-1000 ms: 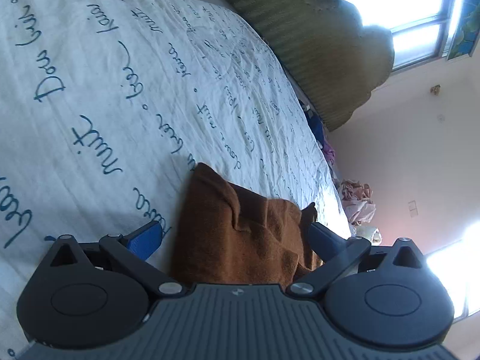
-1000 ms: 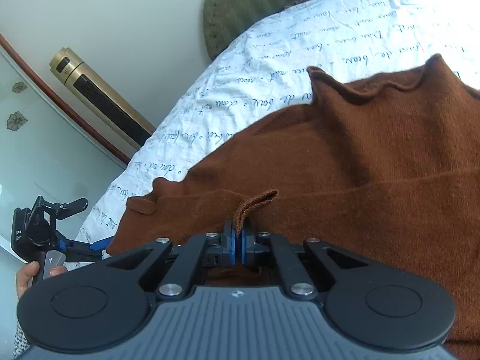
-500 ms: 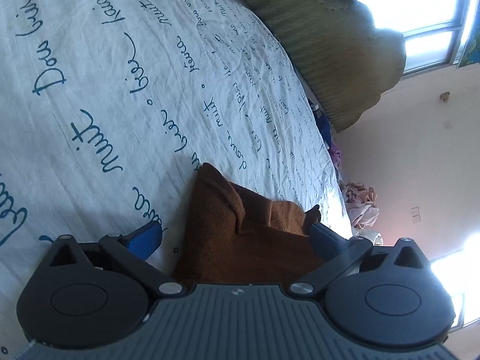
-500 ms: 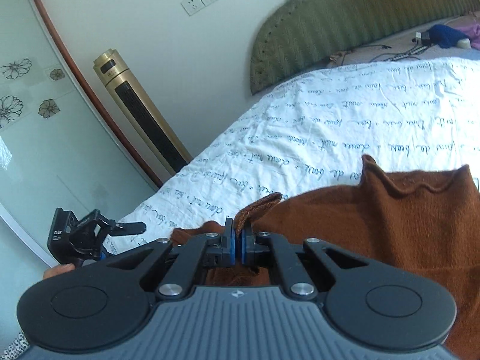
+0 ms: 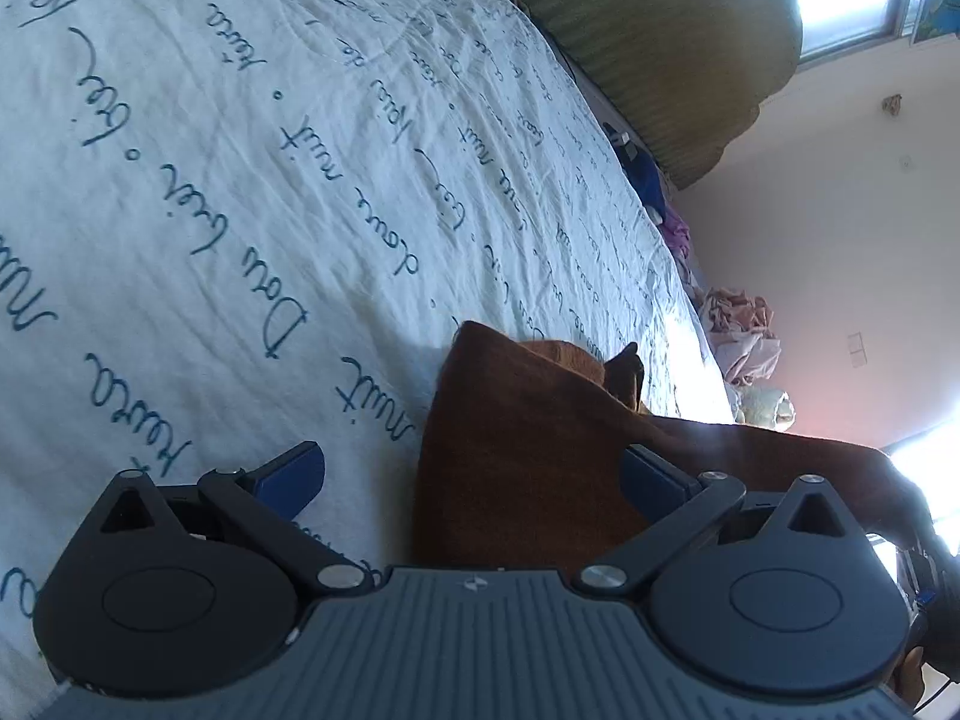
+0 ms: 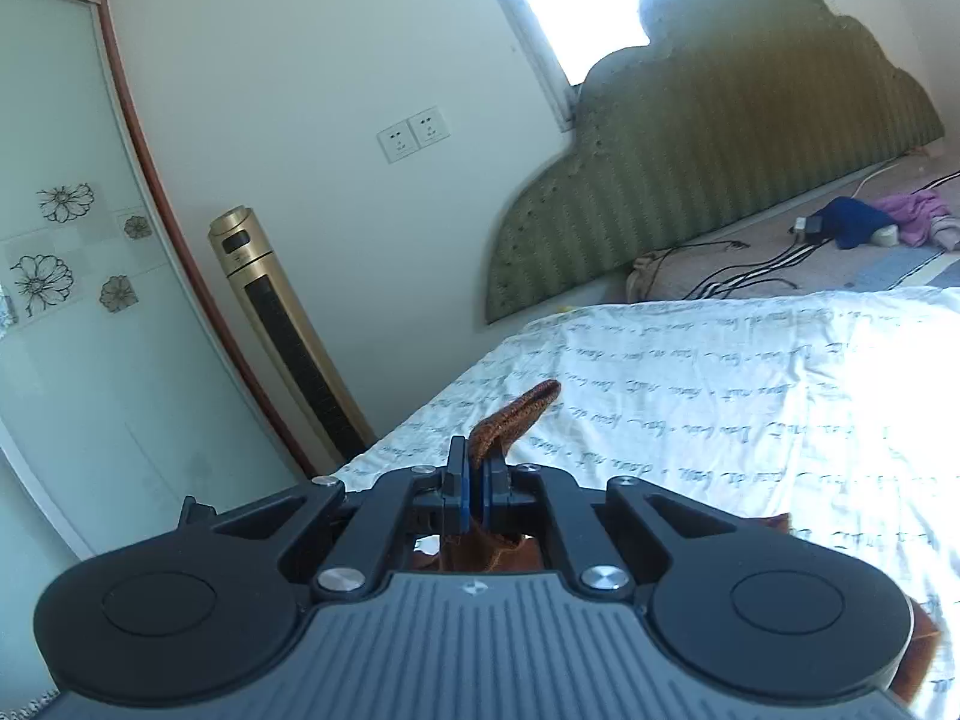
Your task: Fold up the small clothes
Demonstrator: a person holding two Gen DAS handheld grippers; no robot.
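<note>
A small brown knit garment (image 5: 528, 438) lies on the white bedsheet with blue script (image 5: 240, 192). My left gripper (image 5: 474, 474) is open, its blue pads on either side of the garment's near end. In the left wrist view a stretch of the garment (image 5: 780, 444) is lifted off to the right. My right gripper (image 6: 474, 483) is shut on an edge of the brown garment (image 6: 516, 414), which sticks up above the pads. It is held above the bed; the rest hangs below, mostly hidden by the gripper body.
A green padded headboard (image 6: 720, 168) stands at the bed's head, with cables and clothes (image 6: 870, 225) in front of it. A gold tower fan (image 6: 282, 324) stands by the wall. A pile of clothes (image 5: 744, 336) lies beyond the bed's far side.
My right gripper has risen with the garment edge and tilted up, from looking down on the garment to facing the headboard. More of the garment has lifted off the bed beside my left gripper.
</note>
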